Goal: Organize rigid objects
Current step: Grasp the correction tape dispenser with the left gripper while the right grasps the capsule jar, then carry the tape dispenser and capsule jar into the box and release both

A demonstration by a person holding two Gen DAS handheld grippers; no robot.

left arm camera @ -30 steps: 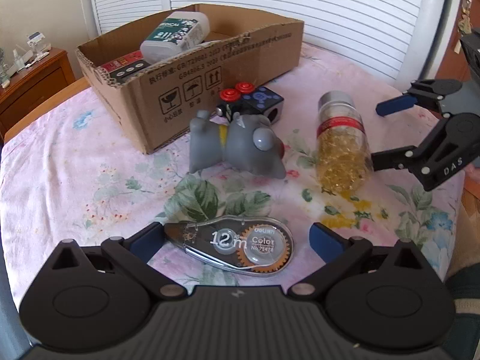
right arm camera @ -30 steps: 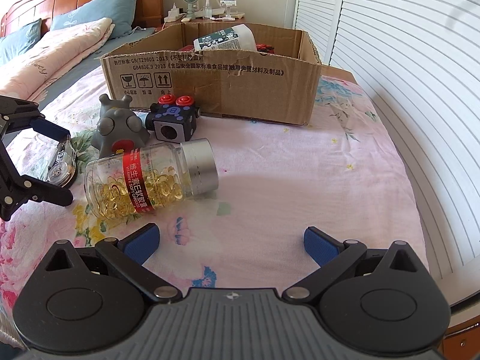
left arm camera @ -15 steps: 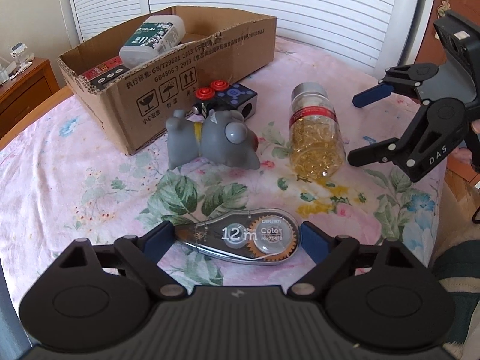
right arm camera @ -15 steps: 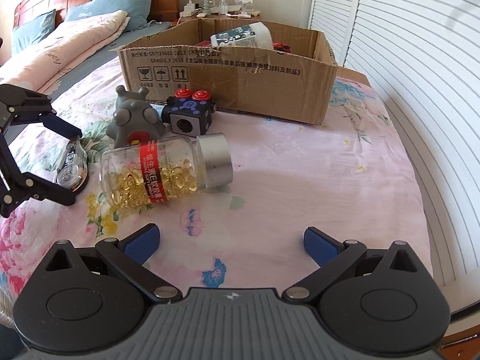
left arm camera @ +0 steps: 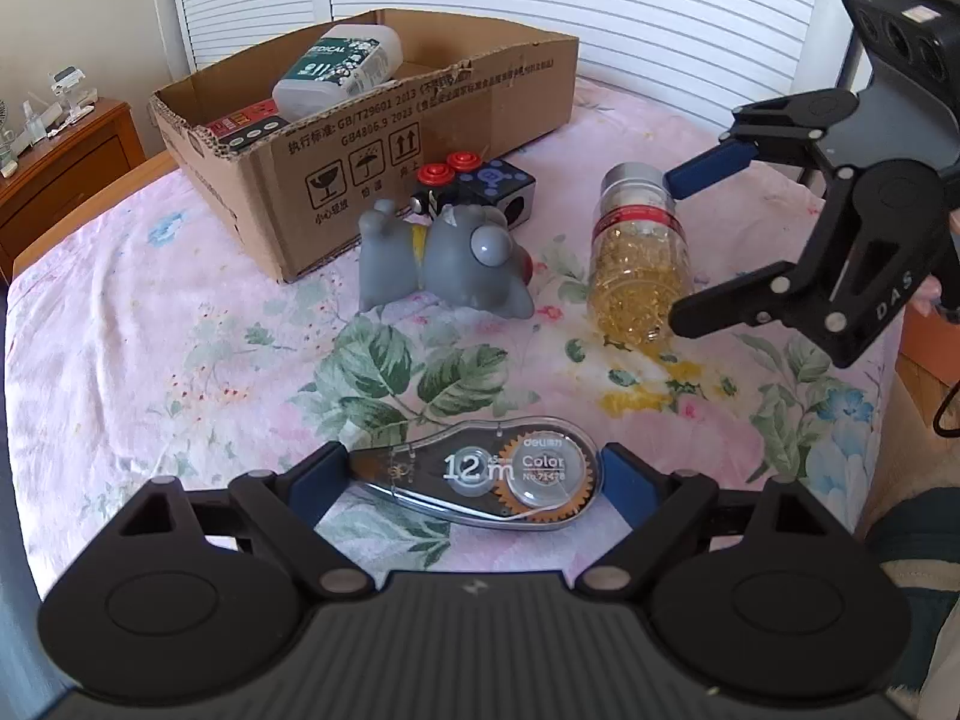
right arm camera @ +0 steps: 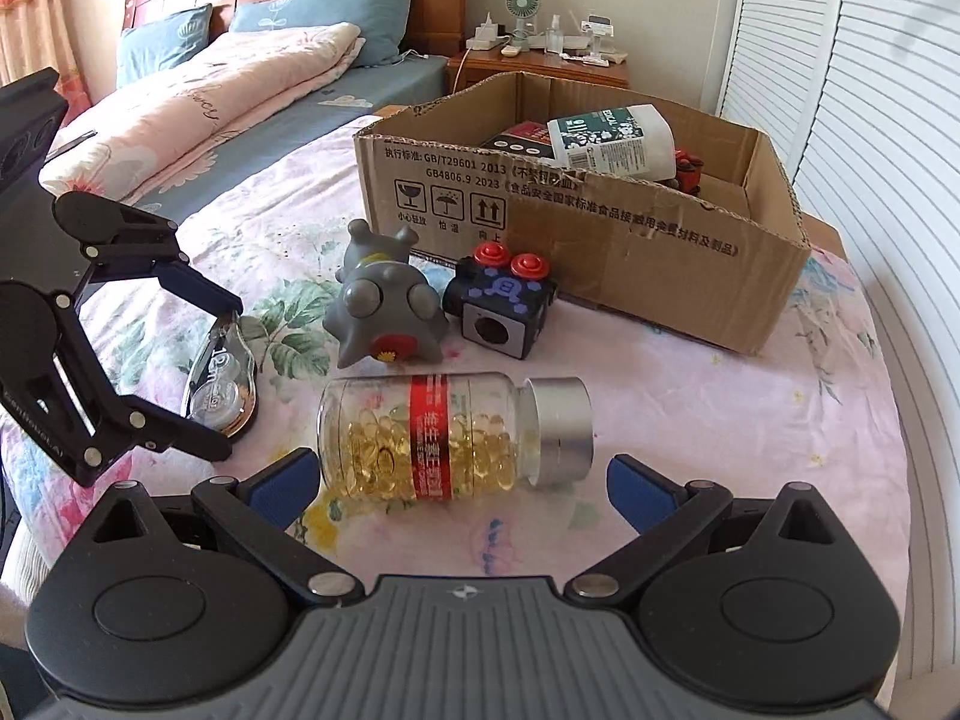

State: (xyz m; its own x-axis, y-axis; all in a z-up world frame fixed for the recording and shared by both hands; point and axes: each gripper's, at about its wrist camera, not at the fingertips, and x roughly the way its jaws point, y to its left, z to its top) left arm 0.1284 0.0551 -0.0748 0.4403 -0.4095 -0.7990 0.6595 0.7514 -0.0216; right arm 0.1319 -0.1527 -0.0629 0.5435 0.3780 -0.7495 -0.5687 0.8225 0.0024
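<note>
Floral table point(left arm camera: 150, 324): left hand-held gripper point(left arm camera: 474, 474) clamps the clear correction tape point(left arm camera: 480, 480); right hand-held gripper point(right arm camera: 459, 480), jaws apart, flanks the capsule bottle point(right arm camera: 444, 435); only its view shows a bed point(right arm camera: 240, 96).

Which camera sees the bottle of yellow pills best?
The right wrist view: the pill bottle lies sideways close in front, whole, with its red label and silver cap clear. The left wrist view shows it farther off, partly covered by the right gripper.

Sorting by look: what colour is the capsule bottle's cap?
Silver, on the capsule bottle; its cap shows best in the right wrist view.
</note>
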